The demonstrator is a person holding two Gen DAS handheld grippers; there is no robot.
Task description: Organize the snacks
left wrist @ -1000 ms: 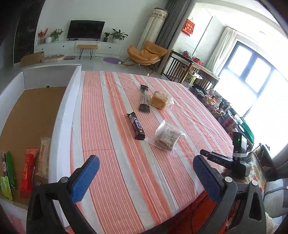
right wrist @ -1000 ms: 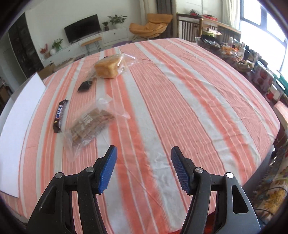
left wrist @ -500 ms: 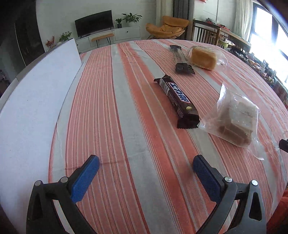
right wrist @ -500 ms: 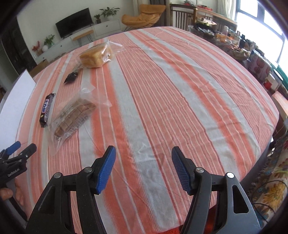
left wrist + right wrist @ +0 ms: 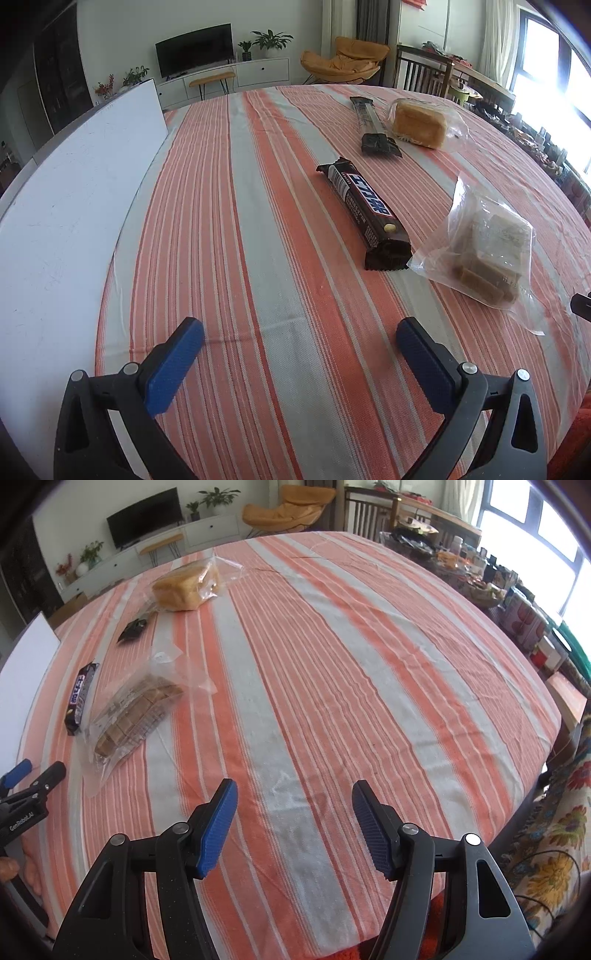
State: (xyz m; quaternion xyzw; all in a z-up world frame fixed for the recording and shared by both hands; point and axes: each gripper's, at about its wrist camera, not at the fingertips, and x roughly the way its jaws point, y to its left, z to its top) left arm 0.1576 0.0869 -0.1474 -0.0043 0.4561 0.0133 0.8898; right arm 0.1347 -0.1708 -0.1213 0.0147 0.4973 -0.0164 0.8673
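Counted on the striped tablecloth (image 5: 280, 295): four snacks. One dark chocolate bar (image 5: 365, 210), lying flat near mid-table. One clear bag of brown wafer blocks (image 5: 487, 251), just beside the bar's near end, seemingly touching it. One narrow dark-ended packet (image 5: 371, 125) farther back. One bagged loaf of bread (image 5: 419, 125), close against that packet (contact not discernible). One white box wall (image 5: 74, 206) along the table's left edge.

Two grippers noted. Left gripper (image 5: 299, 354): blue pads spread wide, nothing between them, low above bare cloth short of the bar. Right gripper (image 5: 293, 823): pads parted, empty, above bare cloth well apart from the snacks.

Compared with a second earlier: left view dropped from a high look over the box (interior and its packets then visible) to a close look at the bar; snacks unmoved. Right gripper hardly shifted.
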